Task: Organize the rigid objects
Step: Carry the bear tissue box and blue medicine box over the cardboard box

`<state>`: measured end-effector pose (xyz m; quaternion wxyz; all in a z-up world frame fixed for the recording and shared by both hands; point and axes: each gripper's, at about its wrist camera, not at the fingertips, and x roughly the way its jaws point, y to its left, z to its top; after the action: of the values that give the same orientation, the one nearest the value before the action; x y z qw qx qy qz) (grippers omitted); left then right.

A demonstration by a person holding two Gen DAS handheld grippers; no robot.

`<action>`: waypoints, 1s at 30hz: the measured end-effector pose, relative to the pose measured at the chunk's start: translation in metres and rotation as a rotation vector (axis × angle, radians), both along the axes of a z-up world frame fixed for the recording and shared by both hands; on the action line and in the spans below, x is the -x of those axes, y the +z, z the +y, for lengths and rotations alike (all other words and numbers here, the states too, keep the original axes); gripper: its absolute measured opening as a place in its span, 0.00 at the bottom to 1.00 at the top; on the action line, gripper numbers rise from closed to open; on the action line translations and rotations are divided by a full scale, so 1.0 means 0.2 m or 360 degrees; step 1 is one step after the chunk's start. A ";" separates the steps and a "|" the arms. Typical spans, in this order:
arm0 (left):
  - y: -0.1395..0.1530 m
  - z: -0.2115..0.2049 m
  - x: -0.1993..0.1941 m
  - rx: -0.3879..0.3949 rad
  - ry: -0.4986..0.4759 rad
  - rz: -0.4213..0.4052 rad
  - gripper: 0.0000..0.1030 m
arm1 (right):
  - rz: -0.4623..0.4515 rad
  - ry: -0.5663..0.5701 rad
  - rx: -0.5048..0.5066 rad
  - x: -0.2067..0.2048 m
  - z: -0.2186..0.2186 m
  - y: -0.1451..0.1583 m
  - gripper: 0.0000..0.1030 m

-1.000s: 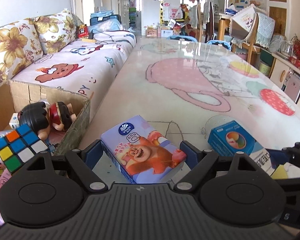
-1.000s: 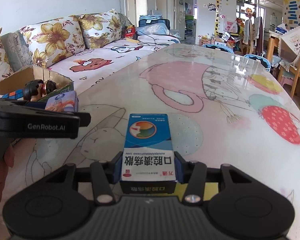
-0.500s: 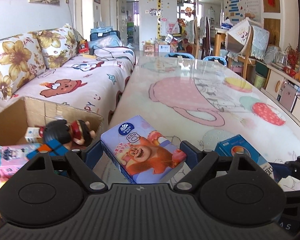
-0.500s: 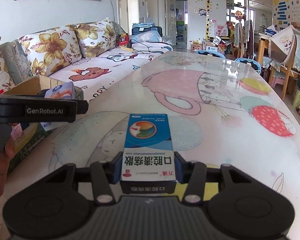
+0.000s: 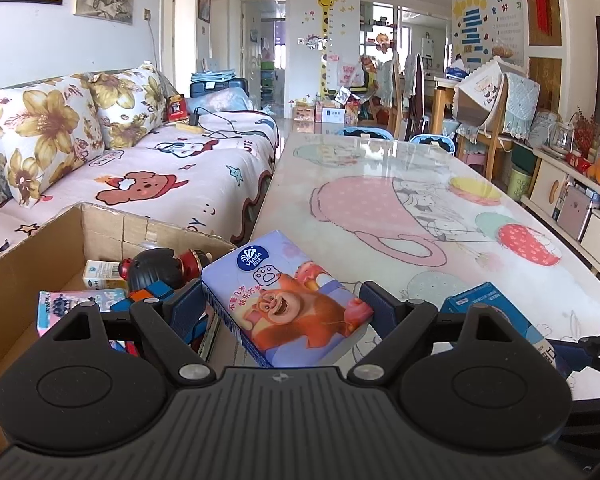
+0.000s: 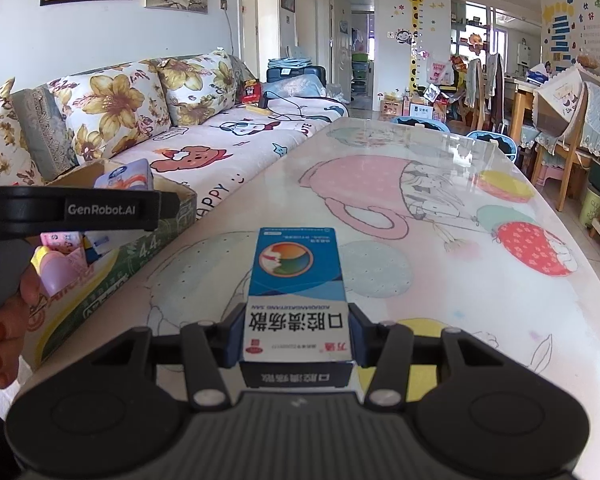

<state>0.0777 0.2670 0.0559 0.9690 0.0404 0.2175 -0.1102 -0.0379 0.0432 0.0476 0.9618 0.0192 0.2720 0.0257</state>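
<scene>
My left gripper is shut on a purple tissue pack with a cartoon bear, held over the right edge of an open cardboard box. The box holds a black-haired doll, a colour cube, a pink packet and a small white carton. My right gripper is shut on a blue and white medicine box, held above the table. The medicine box also shows in the left wrist view. The left gripper and tissue pack show at left in the right wrist view.
The cardboard box sits at the table's left edge beside a sofa with flowered cushions. The table carries a glossy cartoon-print cover. Chairs stand at its far end and a cabinet runs along the right.
My left gripper has risen and moved left with the tissue pack, now over the box's edge. My right gripper has lifted a little with the medicine box.
</scene>
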 end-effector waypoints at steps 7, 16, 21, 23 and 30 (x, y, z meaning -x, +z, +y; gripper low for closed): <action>0.02 0.02 0.07 0.0013 0.0014 -0.0021 1.00 | -0.0021 0.0054 0.0021 0.07 0.08 0.04 0.48; 0.11 0.21 0.13 0.0074 0.0150 -0.0059 1.00 | -0.0097 0.0196 0.0008 0.08 0.25 0.14 0.48; 0.14 0.37 0.10 0.0078 0.0293 -0.0054 1.00 | -0.0147 0.0308 0.0021 0.04 0.38 0.20 0.48; 0.14 0.43 0.08 0.0059 0.0354 -0.0044 1.00 | -0.0165 0.0360 0.0030 0.01 0.44 0.22 0.48; 0.10 0.55 0.00 0.0033 0.0475 0.0068 1.00 | -0.0176 0.0575 0.0000 -0.22 0.63 0.34 0.48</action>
<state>0.0784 0.3773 0.0768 0.9701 -0.0046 0.2405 0.0319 0.0065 0.1699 0.1161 0.9550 -0.0313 0.2177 0.1990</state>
